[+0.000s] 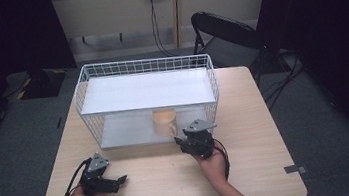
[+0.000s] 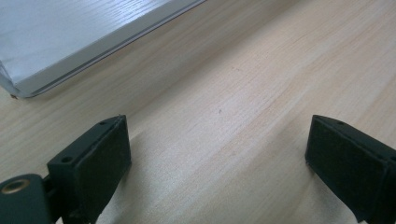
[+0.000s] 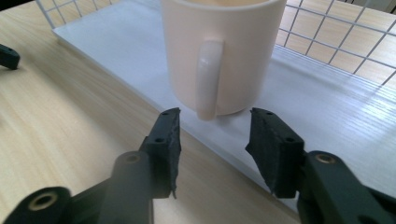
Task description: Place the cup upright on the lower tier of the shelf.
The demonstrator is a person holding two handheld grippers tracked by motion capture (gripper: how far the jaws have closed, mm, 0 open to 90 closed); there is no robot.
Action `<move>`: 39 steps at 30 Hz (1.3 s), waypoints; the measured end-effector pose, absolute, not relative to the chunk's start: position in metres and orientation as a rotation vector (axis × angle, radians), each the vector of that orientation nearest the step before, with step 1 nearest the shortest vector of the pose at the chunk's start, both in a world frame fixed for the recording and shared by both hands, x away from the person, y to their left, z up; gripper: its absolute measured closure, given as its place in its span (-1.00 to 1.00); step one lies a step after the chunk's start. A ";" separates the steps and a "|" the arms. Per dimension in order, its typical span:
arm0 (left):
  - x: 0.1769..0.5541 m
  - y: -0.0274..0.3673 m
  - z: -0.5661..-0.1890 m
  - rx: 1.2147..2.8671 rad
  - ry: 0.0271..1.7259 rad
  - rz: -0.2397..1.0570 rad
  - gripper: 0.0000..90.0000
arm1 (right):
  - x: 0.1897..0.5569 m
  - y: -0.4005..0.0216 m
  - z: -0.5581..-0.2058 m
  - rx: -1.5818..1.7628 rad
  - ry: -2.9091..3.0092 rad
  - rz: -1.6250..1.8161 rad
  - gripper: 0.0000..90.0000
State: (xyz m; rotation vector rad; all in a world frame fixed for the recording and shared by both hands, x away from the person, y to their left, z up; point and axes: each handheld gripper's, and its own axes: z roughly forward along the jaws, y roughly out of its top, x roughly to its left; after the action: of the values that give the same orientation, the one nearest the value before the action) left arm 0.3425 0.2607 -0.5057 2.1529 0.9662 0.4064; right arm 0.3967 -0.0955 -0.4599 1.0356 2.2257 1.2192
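My left gripper [image 1: 114,181] sits on the table [image 1: 252,169], jaws spread, nothing between. My right gripper [image 3: 215,135] is parted, empty, just short of the mug [image 3: 219,51] handle. Mug stands upright on the wire rack's [image 1: 108,71] lower shelf.

The mug [image 3: 219,56] is cut off by the top edge of the right gripper view, so its rim and inside go unseen. In the high view, the upper shelf [image 1: 146,91] of the wire rack [image 1: 84,96] hides the mug's top. The person's forearms run off the bottom edge below the mug. The folding chair [image 1: 222,34] behind the rack is partly lost in darkness.
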 end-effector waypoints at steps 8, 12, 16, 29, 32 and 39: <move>0.342 0.261 -0.506 2.153 0.966 0.407 -0.86 | 0.394 -0.104 -0.458 1.045 2.252 1.246 -0.16; 0.342 0.261 -0.506 2.153 0.966 0.407 -0.86 | 0.393 -0.106 -0.460 1.032 2.272 1.250 -0.31; 0.342 0.261 -0.506 2.153 0.966 0.407 -0.86 | 0.391 -0.105 -0.460 1.007 2.285 1.260 -0.42; 0.342 0.261 -0.506 2.153 0.966 0.407 -0.86 | 0.385 -0.110 -0.460 0.975 2.330 1.269 -0.53; 0.342 0.261 -0.506 2.153 0.966 0.406 -0.86 | 0.385 -0.111 -0.460 0.977 2.320 1.285 -0.37; 0.342 0.261 -0.506 2.153 0.966 0.407 -0.86 | 0.387 -0.108 -0.458 0.983 2.298 1.304 0.33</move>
State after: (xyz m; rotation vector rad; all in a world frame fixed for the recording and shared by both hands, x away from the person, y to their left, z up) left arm 0.3425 0.2607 -0.5057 2.1526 0.9661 0.4067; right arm 0.3871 -0.1079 -0.4584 0.9832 2.2982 1.3038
